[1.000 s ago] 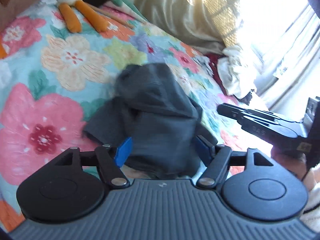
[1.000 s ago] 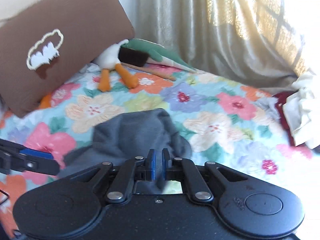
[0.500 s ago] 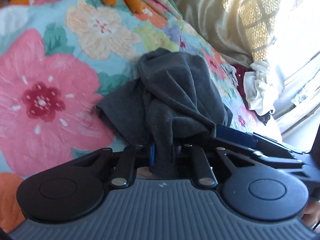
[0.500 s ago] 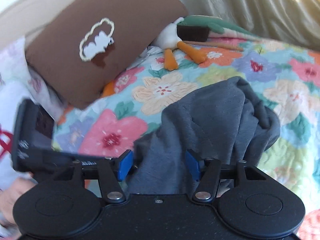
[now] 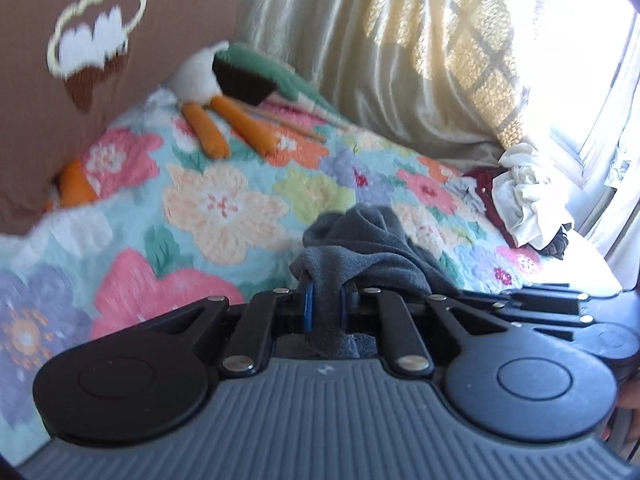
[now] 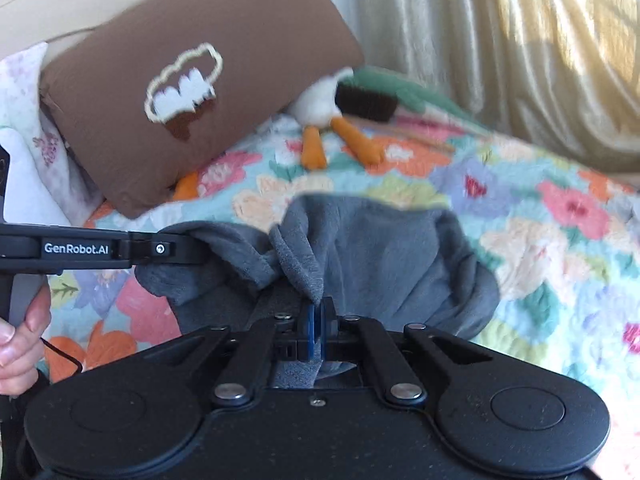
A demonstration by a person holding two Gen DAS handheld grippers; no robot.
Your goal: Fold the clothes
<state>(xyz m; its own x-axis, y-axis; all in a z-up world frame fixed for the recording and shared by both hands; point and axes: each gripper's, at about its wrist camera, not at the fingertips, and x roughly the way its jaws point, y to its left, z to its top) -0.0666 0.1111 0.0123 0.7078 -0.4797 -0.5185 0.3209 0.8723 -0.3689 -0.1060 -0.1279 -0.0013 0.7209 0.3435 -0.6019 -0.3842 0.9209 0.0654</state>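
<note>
Grey garment (image 6: 384, 256), bunched edges pinched in both left tongs (image 5: 325, 304) and right tongs (image 6: 316, 326), over floral quilt (image 6: 560, 216).

Both wrist views low, close — sharing grey garment (image 5: 360, 248), pillow (image 6: 192, 92)

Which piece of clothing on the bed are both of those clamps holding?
The gray fleece garment: the left gripper and right gripper both pinch it. The crumpled white clothes near the window lie untouched.
</note>
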